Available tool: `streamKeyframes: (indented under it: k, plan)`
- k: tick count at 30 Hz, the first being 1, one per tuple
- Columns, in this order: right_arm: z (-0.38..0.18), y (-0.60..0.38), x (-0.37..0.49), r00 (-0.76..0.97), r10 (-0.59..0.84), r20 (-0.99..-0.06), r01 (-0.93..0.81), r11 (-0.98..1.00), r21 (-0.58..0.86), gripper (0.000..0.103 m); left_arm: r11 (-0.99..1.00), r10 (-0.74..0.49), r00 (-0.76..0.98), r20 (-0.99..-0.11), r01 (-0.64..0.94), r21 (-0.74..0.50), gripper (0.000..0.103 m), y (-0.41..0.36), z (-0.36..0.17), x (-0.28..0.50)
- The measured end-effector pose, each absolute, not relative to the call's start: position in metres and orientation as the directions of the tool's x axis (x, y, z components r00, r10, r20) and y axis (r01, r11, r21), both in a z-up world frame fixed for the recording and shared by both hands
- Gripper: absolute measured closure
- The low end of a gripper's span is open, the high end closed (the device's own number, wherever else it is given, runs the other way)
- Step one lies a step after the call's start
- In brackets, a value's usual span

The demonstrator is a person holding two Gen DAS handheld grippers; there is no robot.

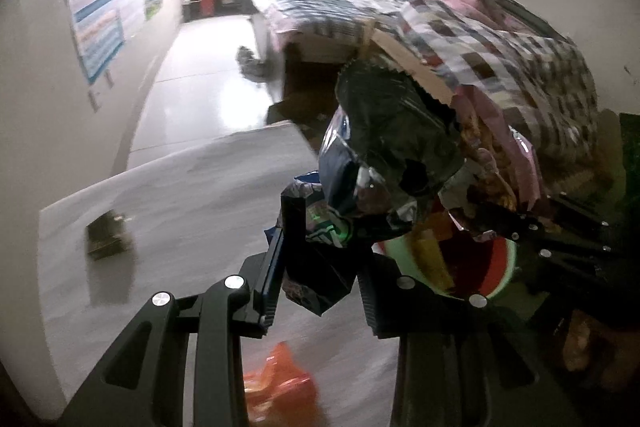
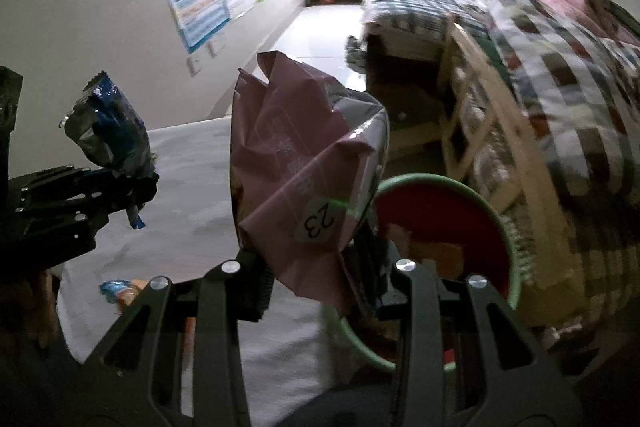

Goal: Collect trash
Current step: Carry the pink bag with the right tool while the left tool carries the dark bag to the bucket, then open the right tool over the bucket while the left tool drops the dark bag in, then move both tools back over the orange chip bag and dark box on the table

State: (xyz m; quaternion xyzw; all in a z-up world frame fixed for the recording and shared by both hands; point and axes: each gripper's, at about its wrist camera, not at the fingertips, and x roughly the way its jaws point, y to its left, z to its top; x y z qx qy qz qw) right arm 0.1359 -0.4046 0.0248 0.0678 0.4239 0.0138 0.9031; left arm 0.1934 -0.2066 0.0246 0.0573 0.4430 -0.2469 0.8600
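My left gripper is shut on a crumpled dark blue and silver snack bag, held above the white table. The same bag and gripper show at the left of the right wrist view. My right gripper is shut on a pink wrapper labelled 23, held at the rim of a green bin with a red inside. The bin lies behind the left gripper, with the pink wrapper above it.
An orange wrapper and a small dark packet lie on the table. A blue and orange wrapper lies near the right gripper. A bed with a checked quilt and a wooden frame stand to the right.
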Motion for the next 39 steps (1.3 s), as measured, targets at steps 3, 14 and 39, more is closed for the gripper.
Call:
streamKeyframes:
  k: [3, 14, 39]
  plan:
    - [0.019, -0.430, 0.132, 0.634, 0.060, -0.771, 0.076, 0.987, 0.139, 0.068, 0.845, -0.409, 0.451, -0.793, 0.516, -0.142, 0.071, -0.238, 0.020, 0.194]
    - [-0.019, -0.505, 0.117, 0.586, -0.001, -0.810, 0.215, 0.965, 0.154, 0.068, 0.762, -0.471, 0.331, -0.818, 0.619, -0.189, 0.068, -0.321, -0.008, 0.190]
    - [-0.056, -0.515, 0.113, 0.531, 0.021, -0.847, 0.234, 0.957, 0.170, 0.009, 0.813, -0.415, 0.338, -0.845, 0.555, -0.177, 0.010, -0.310, -0.034, 0.207]
